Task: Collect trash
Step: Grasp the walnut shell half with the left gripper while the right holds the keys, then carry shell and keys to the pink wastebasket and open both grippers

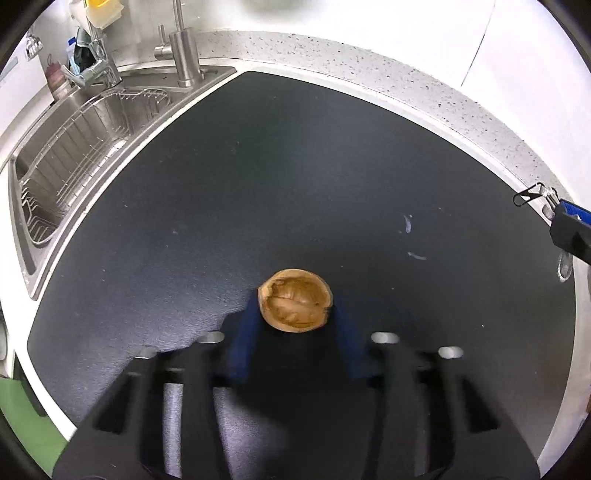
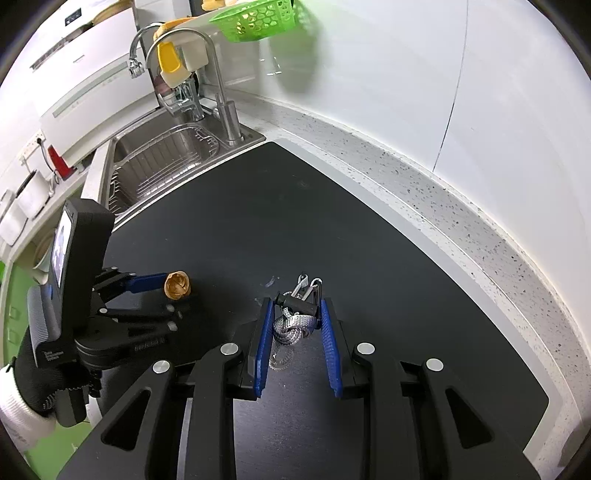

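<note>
A brown walnut shell half (image 1: pixel 295 300) sits hollow side up between the blue pads of my left gripper (image 1: pixel 295 314), which is shut on it just above the black mat (image 1: pixel 295 166). The right wrist view shows the same shell (image 2: pixel 177 285) at the tip of the left gripper (image 2: pixel 170 286), to the left. My right gripper (image 2: pixel 295 308) is shut on a black binder clip (image 2: pixel 303 301) with a grey woven strap (image 2: pixel 291 328) hanging from it. The clip (image 1: pixel 528 195) also pokes in at the right edge of the left wrist view.
A steel sink (image 1: pixel 74 147) with a wire rack and taps (image 2: pixel 177 66) lies to the left beyond the mat. A speckled white counter (image 2: pixel 461 206) and a white wall border the back and right. A green basket (image 2: pixel 258 18) hangs above the sink.
</note>
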